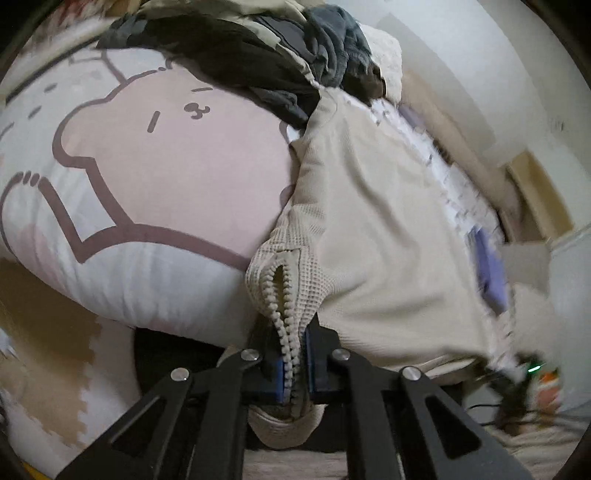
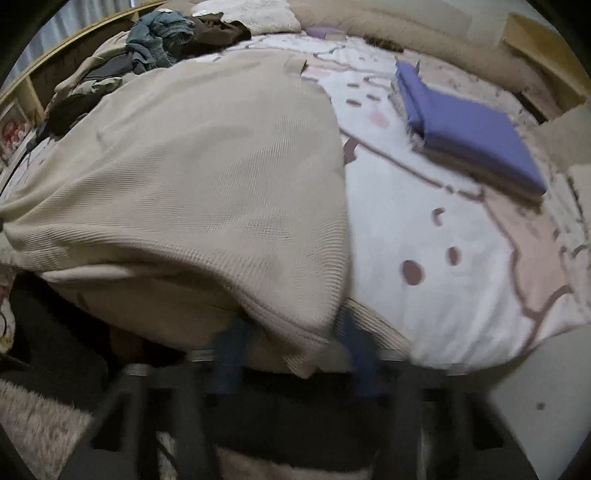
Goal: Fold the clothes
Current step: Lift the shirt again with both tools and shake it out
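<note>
close up, left wrist view: left gripper [image 1: 295, 373] has its black jaws drawn together, blue pads [image 1: 279, 380] clamped on the toothed cream zipper edge [image 1: 282, 325] of a cream waffle-knit zip-up garment [image 1: 376, 229]. a fold of the same fabric bulges out below the pads. the garment runs away from the gripper, lying over a white and pale-pink duvet with a brown-outlined cartoon animal print [image 1: 155, 173]. beyond it, at the far end of the bed, a heap of unfolded dark grey and black clothes [image 1: 266, 48].

right wrist view, heavily blurred at the bottom: right gripper [image 2: 295, 365] sits at the near hem of the garment [image 2: 207, 177]. its blue fingers [image 2: 229, 354] stand apart on either side of a hanging corner of the hem [image 2: 295, 339]; the cloth is between them, but i cannot tell whether the pads press on it.

garment lies spread over the left and middle of the duvet [image 2: 424, 229], its near edge drooping off the bed side. to the right, well apart from it, a folded stack with a purple-blue cloth on top and a tan layer beneath [image 2: 469, 133] rests on the duvet. the clothes heap [image 2: 155, 37] is at the far left, a cream textured pillow [image 2: 258, 14] just beside it. shaggy light rug [image 2: 40, 417] on the floor below.
</note>
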Tool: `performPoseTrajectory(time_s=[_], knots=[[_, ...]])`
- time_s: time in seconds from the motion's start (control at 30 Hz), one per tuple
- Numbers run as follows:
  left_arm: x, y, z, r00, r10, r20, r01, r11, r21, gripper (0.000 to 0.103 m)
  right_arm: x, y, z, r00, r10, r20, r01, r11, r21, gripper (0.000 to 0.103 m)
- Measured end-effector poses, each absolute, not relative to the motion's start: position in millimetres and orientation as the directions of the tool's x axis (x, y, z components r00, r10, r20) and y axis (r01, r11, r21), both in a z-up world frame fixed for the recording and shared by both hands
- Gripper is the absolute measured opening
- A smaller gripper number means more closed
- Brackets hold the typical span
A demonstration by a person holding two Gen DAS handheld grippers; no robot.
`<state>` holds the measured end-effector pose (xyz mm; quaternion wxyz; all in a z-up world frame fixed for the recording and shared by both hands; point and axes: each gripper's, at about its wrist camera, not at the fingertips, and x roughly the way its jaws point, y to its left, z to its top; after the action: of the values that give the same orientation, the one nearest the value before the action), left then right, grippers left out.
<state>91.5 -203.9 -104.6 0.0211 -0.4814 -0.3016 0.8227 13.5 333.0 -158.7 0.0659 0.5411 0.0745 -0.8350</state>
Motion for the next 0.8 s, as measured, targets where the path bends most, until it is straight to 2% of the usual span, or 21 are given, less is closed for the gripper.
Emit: performPoseTrajectory(time_s=[0.03,0.1,0.23,0.37,0.5,0.53,0.6,0.7,0.8], knots=[[90,-204,-95,-0.549,0.330,-0.768,0.248,-0.813,-0.527,0.008,11,329,-155,-0.407,-0.005,-0.913,0.198,-0.977,-0.083,0.021],[90,-205,-64,-0.593,0.320,-0.739,0.217,-0.820,-0.529,0.008,10,327,-123,-0.448,-0.023,-0.894,0.203,-0.976,-0.076,0.021],[88,-202,-21,-0.609,0.227,-0.760,0.198,-0.885,-0.422,0.008,17,334,-52,-0.525,-0.080,-0.848,0.213,-0.976,-0.039,0.021],[88,-203,-48,-0.519,0.187,-0.834,0.242,-0.904,-0.353,0.009,20,341,-75,-0.451,-0.053,-0.891,0.220,-0.974,-0.053,0.021],[93,-200,-96,-0.439,0.192,-0.878,0.306,-0.886,-0.347,0.008,27,339,-131,-0.340,-0.040,-0.940,0.212,-0.977,-0.035,0.021],[96,-201,-103,-0.435,0.207,-0.876,0.320,-0.875,-0.365,0.008,27,341,-129,-0.346,-0.060,-0.936,0.199,-0.980,-0.010,0.021],[102,-203,-94,-0.493,0.242,-0.836,0.312,-0.848,-0.429,0.008,24,347,-112,-0.385,-0.118,-0.915,0.168,-0.984,0.056,0.021],[105,-203,-47,-0.639,0.258,-0.724,0.230,-0.835,-0.500,0.007,20,356,-86,-0.444,-0.198,-0.874,0.128,-0.979,0.157,0.020],[100,-194,16,-0.764,0.275,-0.584,0.098,-0.845,-0.526,0.007,11,365,-26,-0.580,-0.272,-0.768,0.142,-0.962,0.233,0.019]])
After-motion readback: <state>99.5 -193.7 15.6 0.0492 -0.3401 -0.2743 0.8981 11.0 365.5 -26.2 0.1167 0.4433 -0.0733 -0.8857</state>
